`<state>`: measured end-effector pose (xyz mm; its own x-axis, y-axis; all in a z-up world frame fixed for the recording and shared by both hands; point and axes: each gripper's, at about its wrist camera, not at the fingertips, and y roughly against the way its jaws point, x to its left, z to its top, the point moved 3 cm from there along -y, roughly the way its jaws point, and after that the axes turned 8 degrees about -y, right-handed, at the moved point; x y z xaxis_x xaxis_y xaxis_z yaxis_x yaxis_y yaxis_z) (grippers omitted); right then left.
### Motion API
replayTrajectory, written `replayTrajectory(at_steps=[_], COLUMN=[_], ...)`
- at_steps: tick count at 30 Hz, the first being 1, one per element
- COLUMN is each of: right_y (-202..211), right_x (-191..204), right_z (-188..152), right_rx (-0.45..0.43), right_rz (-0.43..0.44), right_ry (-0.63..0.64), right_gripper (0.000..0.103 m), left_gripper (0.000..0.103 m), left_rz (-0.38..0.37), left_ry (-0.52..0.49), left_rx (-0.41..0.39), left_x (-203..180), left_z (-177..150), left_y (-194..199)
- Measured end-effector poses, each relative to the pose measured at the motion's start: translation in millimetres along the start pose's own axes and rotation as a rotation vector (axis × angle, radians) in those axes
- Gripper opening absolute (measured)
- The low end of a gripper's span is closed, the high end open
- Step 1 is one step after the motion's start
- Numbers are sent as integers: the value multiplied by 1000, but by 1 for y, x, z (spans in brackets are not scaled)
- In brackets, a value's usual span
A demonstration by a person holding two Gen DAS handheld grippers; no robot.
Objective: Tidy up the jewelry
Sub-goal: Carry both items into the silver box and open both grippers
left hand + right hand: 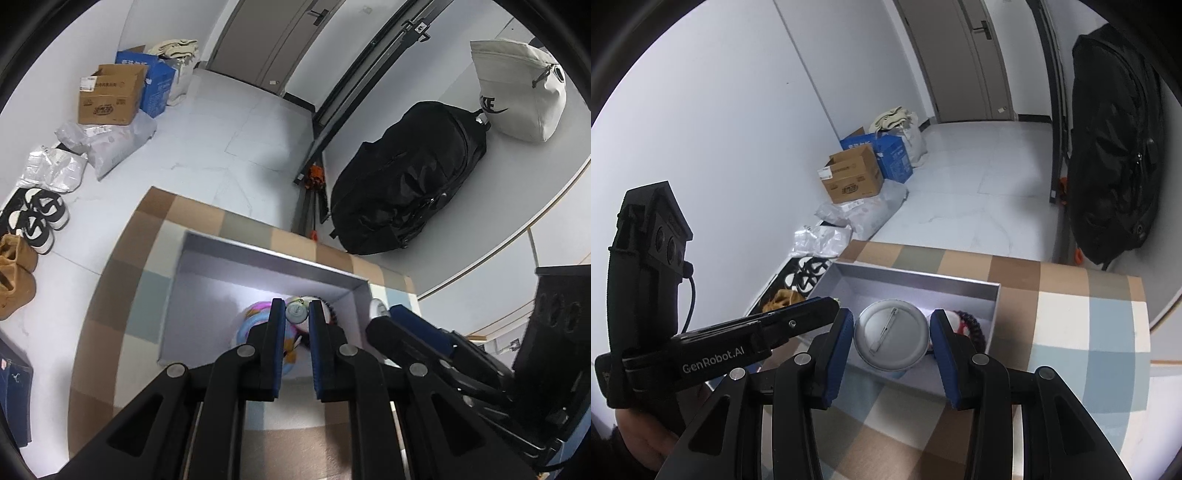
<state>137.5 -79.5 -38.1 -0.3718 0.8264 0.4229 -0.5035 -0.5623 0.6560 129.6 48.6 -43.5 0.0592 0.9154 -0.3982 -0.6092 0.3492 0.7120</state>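
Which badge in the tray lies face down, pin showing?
The large round badge between the right gripper's fingers: plain grey back, pin upward. The small badge shows none.
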Motion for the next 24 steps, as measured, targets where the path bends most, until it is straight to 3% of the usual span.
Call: replayTrajectory(at_steps=[4,24], right_y=[-8,-26], right_x=[-10,-33], right_z=[9,11], right_rx=[6,45], right_rz=[14,-7], right_ry=[-46,-112], right_gripper=[42,42], left_gripper=[8,8], left_rz=[44,12], left_ry=[-33,19], left_rx=[-1,54], left_x=[-2,5], left_z=[6,8], left_y=[-8,-27])
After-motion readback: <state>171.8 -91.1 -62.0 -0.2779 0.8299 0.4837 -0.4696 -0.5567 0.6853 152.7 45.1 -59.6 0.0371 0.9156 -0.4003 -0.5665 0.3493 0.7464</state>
